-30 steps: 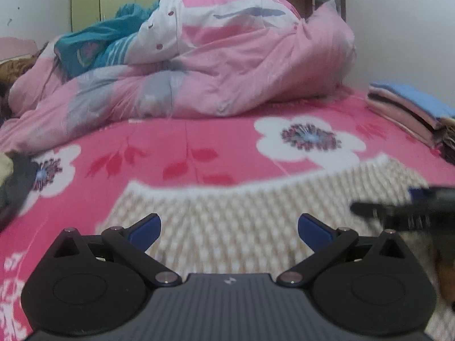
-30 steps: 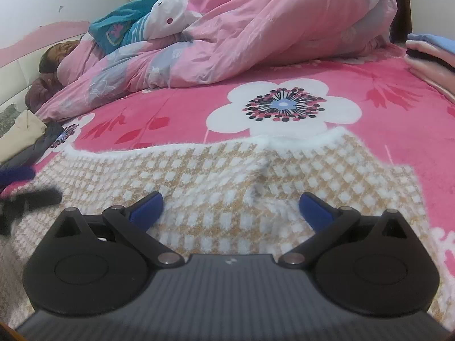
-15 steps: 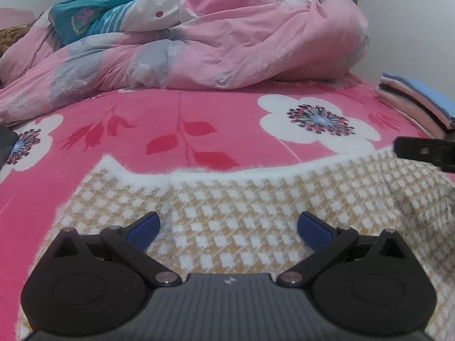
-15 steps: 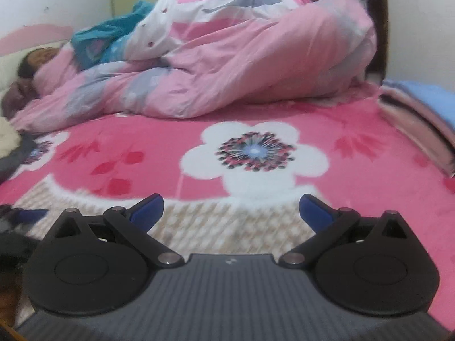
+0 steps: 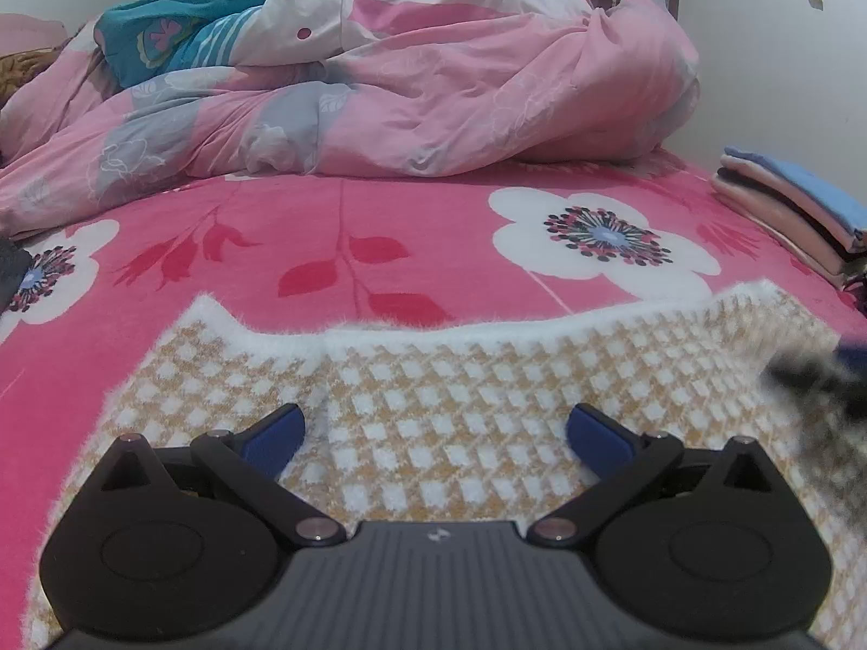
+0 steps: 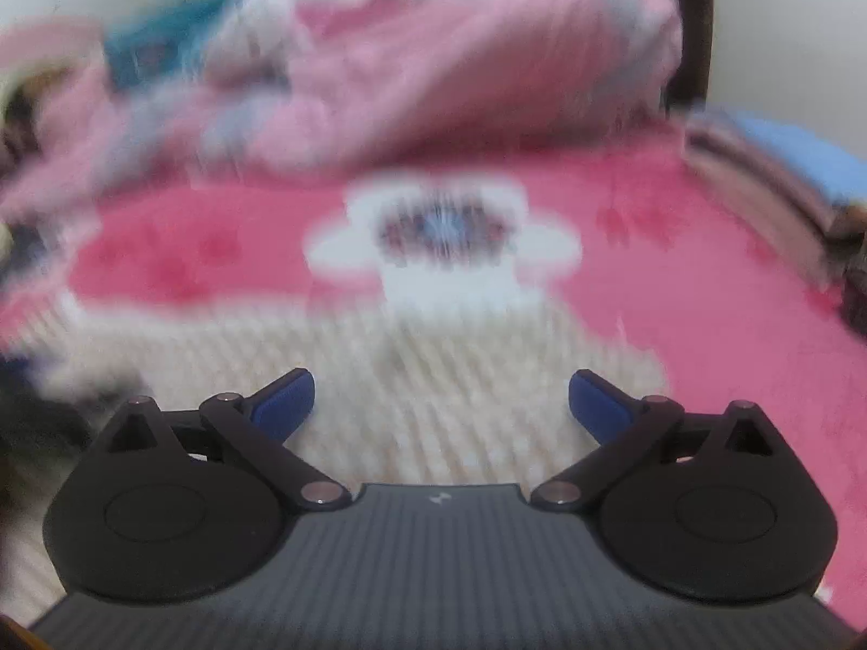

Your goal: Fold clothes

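A fuzzy tan-and-white checked garment [image 5: 460, 379] lies spread flat on the pink flowered bedspread [image 5: 325, 233]. My left gripper [image 5: 436, 433] is open and empty, low over the garment's near middle. My right gripper [image 6: 441, 403] is open and empty over the garment's right part [image 6: 433, 357]; its view is motion-blurred. The right gripper shows as a dark blur at the right edge of the left wrist view [image 5: 818, 379].
A crumpled pink duvet [image 5: 406, 81] fills the back of the bed. A stack of folded clothes [image 5: 791, 206] sits at the right edge, also in the right wrist view [image 6: 775, 162]. Dark clothing [image 5: 11, 265] lies at the left edge.
Both grippers stay open. The left gripper has crept forward over the garment. The right gripper is moving quickly, blurring its view, and has dropped lower in the left wrist view.
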Motion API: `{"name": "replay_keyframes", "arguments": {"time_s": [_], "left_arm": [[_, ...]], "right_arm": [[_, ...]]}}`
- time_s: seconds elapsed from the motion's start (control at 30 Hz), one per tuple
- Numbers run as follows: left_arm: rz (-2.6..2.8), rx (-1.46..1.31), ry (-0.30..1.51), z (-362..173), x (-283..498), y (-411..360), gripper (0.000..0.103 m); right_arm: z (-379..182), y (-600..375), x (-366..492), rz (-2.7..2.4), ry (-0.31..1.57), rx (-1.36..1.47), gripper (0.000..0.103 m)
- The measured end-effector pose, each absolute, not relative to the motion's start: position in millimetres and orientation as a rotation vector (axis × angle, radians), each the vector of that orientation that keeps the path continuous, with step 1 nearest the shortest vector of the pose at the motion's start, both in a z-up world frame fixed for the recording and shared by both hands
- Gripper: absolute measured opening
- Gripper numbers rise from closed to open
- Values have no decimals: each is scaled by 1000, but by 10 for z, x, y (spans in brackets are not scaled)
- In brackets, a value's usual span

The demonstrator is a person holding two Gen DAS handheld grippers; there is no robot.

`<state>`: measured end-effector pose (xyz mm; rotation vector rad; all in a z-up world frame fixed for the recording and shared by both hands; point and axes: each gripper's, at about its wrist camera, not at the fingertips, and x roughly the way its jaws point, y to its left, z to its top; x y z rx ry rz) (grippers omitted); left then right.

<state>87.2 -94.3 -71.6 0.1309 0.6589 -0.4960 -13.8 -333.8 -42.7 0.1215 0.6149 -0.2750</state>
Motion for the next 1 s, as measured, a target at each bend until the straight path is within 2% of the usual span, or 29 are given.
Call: {"name": "replay_keyframes", "arguments": {"time_s": [0.07, 0.13, 0.27, 0.43, 0.57, 0.73, 0.87, 1.0], "left_arm": [[-494, 134, 654, -713, 863, -948, 103], [-499, 126, 655, -713, 869, -931, 103], [-500, 121, 651, -722, 866, -921, 103], [-490, 142, 649, -721, 855, -939, 103], [-440, 230, 642, -550, 723, -993, 102], [-469, 257, 529, -257, 152, -693, 103], [-444, 279, 606, -563, 0, -638, 103], [-409, 235, 569, -719, -21, -619, 103]], "right_arm": [[-528, -3373, -95, -273, 629, 127, 102], [-394, -3343, -84, -292, 652, 132, 101], [-151, -3125, -387, -291, 582, 90, 99], [-579, -3018, -406, -273, 622, 4, 102], [-582, -3010, -407, -277, 599, 5, 102], [-587, -3000, -438, -276, 588, 11, 102], [-594, -2989, -464, -276, 583, 16, 102], [-595, -2980, -491, -276, 581, 20, 102]]}}
